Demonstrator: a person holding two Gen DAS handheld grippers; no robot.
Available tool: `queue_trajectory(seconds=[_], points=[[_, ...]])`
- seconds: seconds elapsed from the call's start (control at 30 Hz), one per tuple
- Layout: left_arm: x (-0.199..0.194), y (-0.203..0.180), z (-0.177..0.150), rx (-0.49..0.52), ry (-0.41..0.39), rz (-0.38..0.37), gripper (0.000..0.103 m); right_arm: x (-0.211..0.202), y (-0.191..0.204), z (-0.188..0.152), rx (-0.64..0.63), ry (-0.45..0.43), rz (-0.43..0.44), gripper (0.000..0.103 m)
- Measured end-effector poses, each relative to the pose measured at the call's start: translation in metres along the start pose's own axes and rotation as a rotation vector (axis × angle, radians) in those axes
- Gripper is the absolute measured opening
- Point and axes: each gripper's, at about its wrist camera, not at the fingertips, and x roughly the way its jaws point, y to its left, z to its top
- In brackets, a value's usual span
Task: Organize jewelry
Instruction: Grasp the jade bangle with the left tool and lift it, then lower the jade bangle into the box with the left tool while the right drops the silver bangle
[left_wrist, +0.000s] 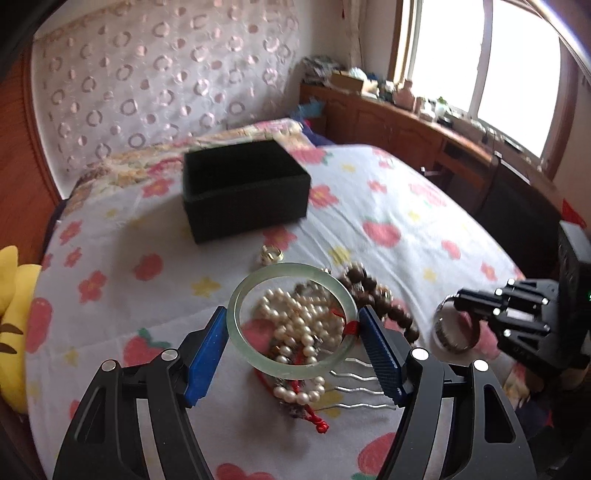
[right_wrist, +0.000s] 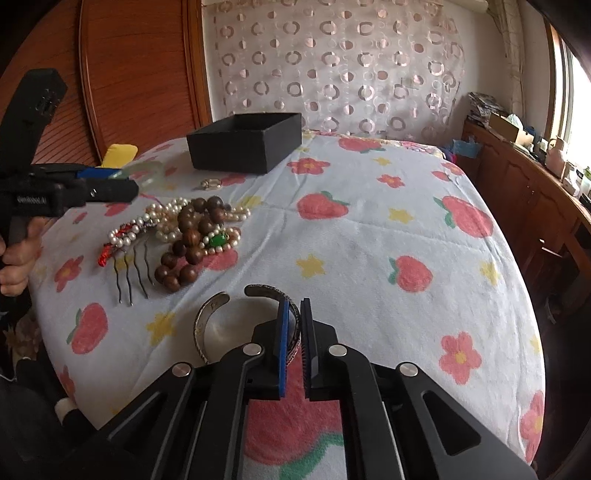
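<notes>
My left gripper (left_wrist: 291, 314) is shut on a pale green jade bangle (left_wrist: 236, 314), its blue pads pressing both sides, just above the jewelry pile. Beneath lie a pearl necklace (left_wrist: 295, 321), brown wooden beads (left_wrist: 369, 291), a metal hair comb (left_wrist: 354, 387) and a gold ring (left_wrist: 270, 254). My right gripper (right_wrist: 295, 306) is shut on one side of an open silver cuff bracelet (right_wrist: 207, 317), held low over the bedsheet. The open black box (left_wrist: 243, 195) stands farther back on the bed; in the right wrist view the black box (right_wrist: 236, 151) shows at upper left.
Everything rests on a bed with a white flower-and-strawberry sheet (right_wrist: 369, 229). A yellow plush (left_wrist: 14, 295) lies at the left edge. A cluttered wooden cabinet (right_wrist: 517, 173) runs under the window on the right. A hand (right_wrist: 14, 266) grips the left tool.
</notes>
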Motion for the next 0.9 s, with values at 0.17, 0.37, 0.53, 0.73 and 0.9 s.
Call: queue_trajectory(seconds=[0.17,0.37,0.53,0.73,0.9], points=[[-0.011,0.007,0.014,-0.007,-0.042,0.020,0.068,-0.006,0.006,0.018,-0.037,-0.048,0.000,0.005],[-0.010,0.017,0.033,-0.024,-0.071,0.017,0.068,-0.010,0.011,0.046,-0.084,-0.094,0.005,0.005],[-0.001,0.021,0.048,-0.017,-0.093,0.026,0.068,-0.006,0.010,0.073,-0.129,-0.121,0.006,0.005],[0.019,0.033,0.071,-0.030,-0.086,0.028,0.068,0.003,0.001,0.100,-0.129,-0.136,0.024,0.005],[0.039,0.041,0.089,-0.024,-0.079,0.029,0.068,0.018,-0.005,0.124,-0.137,-0.148,0.036,0.005]])
